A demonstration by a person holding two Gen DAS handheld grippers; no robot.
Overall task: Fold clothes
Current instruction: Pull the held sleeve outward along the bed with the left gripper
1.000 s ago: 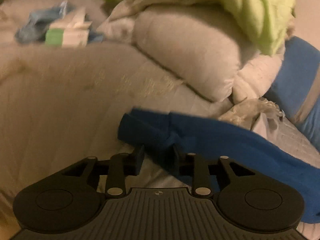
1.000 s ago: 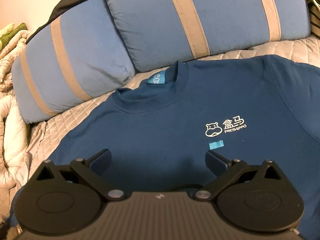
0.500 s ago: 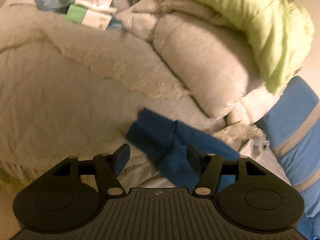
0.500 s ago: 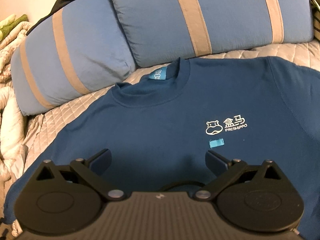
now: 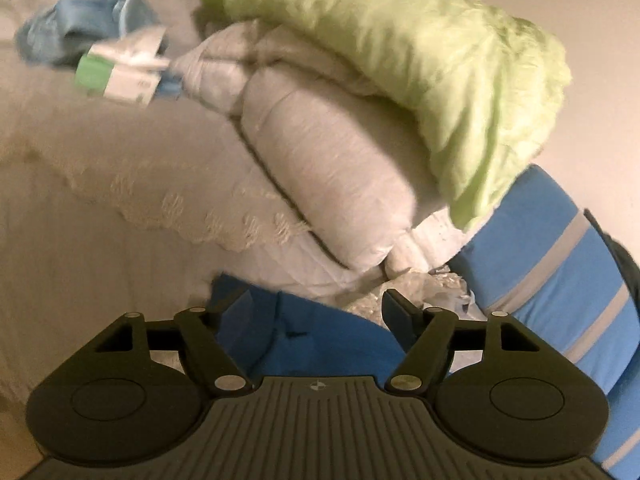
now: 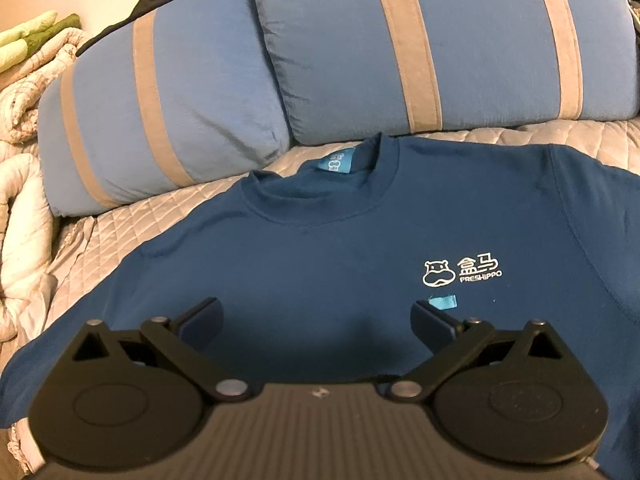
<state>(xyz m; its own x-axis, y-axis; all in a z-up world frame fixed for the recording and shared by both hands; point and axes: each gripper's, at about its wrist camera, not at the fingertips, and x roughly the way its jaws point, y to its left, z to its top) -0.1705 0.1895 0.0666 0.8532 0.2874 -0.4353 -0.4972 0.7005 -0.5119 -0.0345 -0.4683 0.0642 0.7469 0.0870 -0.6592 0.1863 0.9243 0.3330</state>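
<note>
Dark blue cotton T-shirt [image 6: 320, 264] lies flat, face up on the quilted bed [image 6: 120, 232], collar toward the striped blue pillows [image 6: 440, 48]. No fold visible yet. Left gripper [image 5: 316, 310] has just been opening, its jaws spread above the sleeve [image 5: 256, 320], clear of the cloth; right gripper [image 6: 316, 318] spread wide, empty.

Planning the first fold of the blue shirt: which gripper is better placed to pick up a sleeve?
Left, probably. The left gripper is open right over the sleeve; the right gripper hovers open above the shirt chest.
</note>
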